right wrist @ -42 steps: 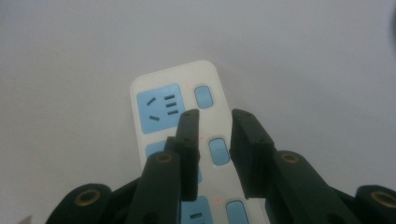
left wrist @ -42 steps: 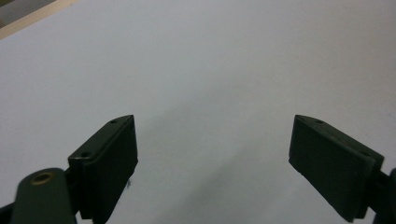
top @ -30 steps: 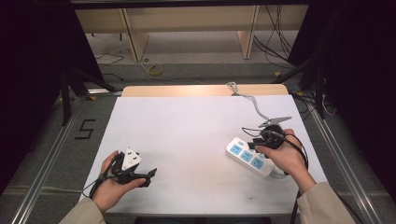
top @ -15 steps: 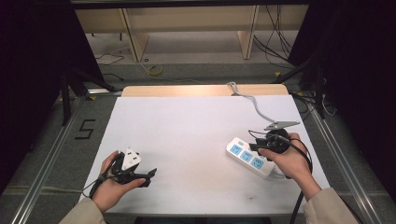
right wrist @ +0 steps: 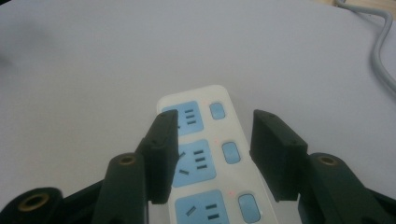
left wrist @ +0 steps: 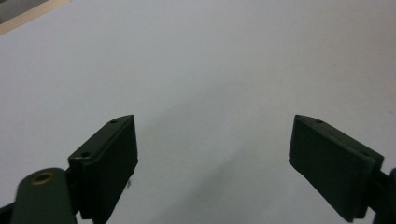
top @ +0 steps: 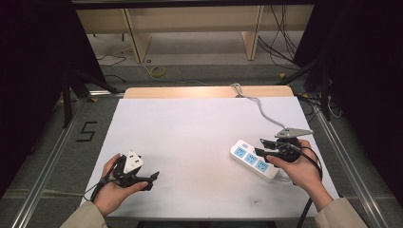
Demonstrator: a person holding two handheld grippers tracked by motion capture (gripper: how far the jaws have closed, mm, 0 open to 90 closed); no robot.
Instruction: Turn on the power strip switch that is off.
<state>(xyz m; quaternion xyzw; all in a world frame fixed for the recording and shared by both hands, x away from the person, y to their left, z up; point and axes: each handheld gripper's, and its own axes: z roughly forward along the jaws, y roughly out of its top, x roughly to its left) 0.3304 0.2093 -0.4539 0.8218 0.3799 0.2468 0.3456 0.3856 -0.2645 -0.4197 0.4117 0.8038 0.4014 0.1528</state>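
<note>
Two grippers are in my hands, low in the high view. My left gripper sits at the lower left, jaws spread wide over bare table, holding nothing. My right gripper sits at the lower right, jaws parted and empty, hanging over the power strip; in the right gripper view the jaws stand either side of its middle socket and the switch beside it.

The strip lies flat right of centre, slanting toward the lower right. I judge it a rigid plastic bar, fairly light, smooth and likely to slip, so I would clamp across its narrow width, on the side walls, clear of the switches. Its grey cord runs toward the top edge of the table and will probably drag against any lift.

The white tabletop looks matte and flat. Farther up, a wooden edge, then grey floor, pale shelving, loose cables and dark curtains at both sides.
</note>
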